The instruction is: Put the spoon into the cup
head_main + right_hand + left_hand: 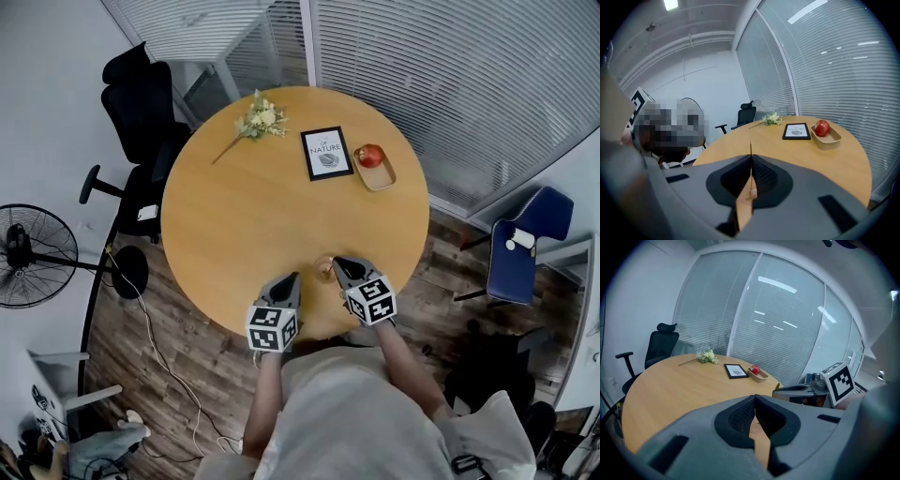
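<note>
- step in hand, by the look of it: carrying the spoon to the cup, nothing dropped in yet.
- right hand-held gripper: pinched on the spoon, a thin edge of it standing up just past the fingertips and a yellowish bit lower between the pads; no telling which end points down.
- left hand-held gripper: tips pressed together, nothing held, only the colour of the tabletop in the slit behind them.
- cup: small and tan, on the tabletop just to the left of the right hand-held gripper's tip, between the two hand-held grippers and a little apart from the left one's tip; too small in the head view to read its mouth, and not seen in either gripper view.
- to do it well: raise the right hand-held gripper until the spoon's low end clears the rim, centre it over the mouth, bring the spoon near upright, then lower it inside.
- hold the pinch firm until the low end is in; a thin handle is likely to swivel between the pads.
- probably a light cup: no knocking the rim, and worth resting the left hand-held gripper against its side to steady it.
- release low, not from height, to spare a bounce or a tip-over.
- well ahead of both hand-held grippers, out of the way: frame, tray with apple, flowers.
</note>
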`<action>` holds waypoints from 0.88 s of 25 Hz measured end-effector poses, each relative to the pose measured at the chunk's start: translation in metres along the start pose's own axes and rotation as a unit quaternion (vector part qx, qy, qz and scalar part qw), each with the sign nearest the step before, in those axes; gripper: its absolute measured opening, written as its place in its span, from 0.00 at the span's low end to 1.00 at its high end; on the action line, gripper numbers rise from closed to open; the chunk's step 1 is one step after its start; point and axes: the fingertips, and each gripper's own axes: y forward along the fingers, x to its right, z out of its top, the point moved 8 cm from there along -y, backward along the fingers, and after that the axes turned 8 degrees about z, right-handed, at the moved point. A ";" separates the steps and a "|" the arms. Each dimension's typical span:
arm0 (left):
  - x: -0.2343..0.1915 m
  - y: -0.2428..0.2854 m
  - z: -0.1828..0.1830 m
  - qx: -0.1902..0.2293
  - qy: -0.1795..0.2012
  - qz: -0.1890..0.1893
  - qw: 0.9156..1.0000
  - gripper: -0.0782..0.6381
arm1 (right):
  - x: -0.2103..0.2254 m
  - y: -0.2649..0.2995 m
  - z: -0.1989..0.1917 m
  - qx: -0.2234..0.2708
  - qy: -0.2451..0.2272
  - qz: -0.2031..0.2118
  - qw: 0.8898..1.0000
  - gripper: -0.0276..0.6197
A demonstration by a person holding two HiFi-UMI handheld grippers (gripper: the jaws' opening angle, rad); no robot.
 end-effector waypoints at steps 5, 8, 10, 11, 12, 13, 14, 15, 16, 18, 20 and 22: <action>0.005 0.000 -0.004 -0.002 0.003 -0.007 1.000 0.12 | 0.001 0.000 -0.005 -0.001 0.002 -0.003 1.000 0.05; 0.003 -0.002 -0.002 -0.001 0.001 -0.006 1.000 0.12 | 0.000 0.001 -0.006 -0.003 0.006 -0.004 1.000 0.05; 0.002 -0.002 -0.002 -0.001 0.001 -0.006 1.000 0.12 | 0.000 0.001 -0.007 -0.004 0.009 -0.004 1.000 0.05; 0.002 -0.002 -0.002 -0.001 0.001 -0.006 1.000 0.12 | 0.001 0.001 -0.008 -0.004 0.012 -0.004 1.000 0.05; 0.003 -0.002 -0.003 -0.001 0.001 -0.006 1.000 0.12 | 0.001 0.000 -0.009 -0.003 0.016 -0.005 1.000 0.05; 0.003 -0.003 -0.003 -0.001 0.000 -0.007 1.000 0.12 | 0.002 -0.001 -0.010 -0.003 0.019 -0.006 1.000 0.05; 0.004 -0.003 -0.004 -0.001 0.000 -0.007 1.000 0.12 | 0.002 -0.001 -0.011 -0.002 0.022 -0.007 1.000 0.05; 0.003 -0.003 -0.005 -0.001 0.000 -0.007 1.000 0.12 | 0.002 -0.002 -0.011 -0.003 0.023 -0.008 1.000 0.05; 0.003 -0.002 -0.006 -0.002 0.000 -0.007 1.000 0.12 | 0.003 -0.001 -0.012 -0.004 0.024 -0.009 1.000 0.05; 0.003 -0.001 -0.008 -0.002 -0.001 -0.006 1.000 0.12 | 0.004 -0.001 -0.014 -0.007 0.024 -0.010 1.000 0.05; 0.004 -0.001 -0.010 -0.003 -0.001 -0.006 1.000 0.12 | 0.006 -0.001 -0.015 -0.013 0.024 -0.014 1.000 0.05; 0.003 -0.001 -0.011 -0.004 -0.003 -0.005 1.000 0.12 | 0.007 0.000 -0.017 -0.018 0.026 -0.018 0.999 0.05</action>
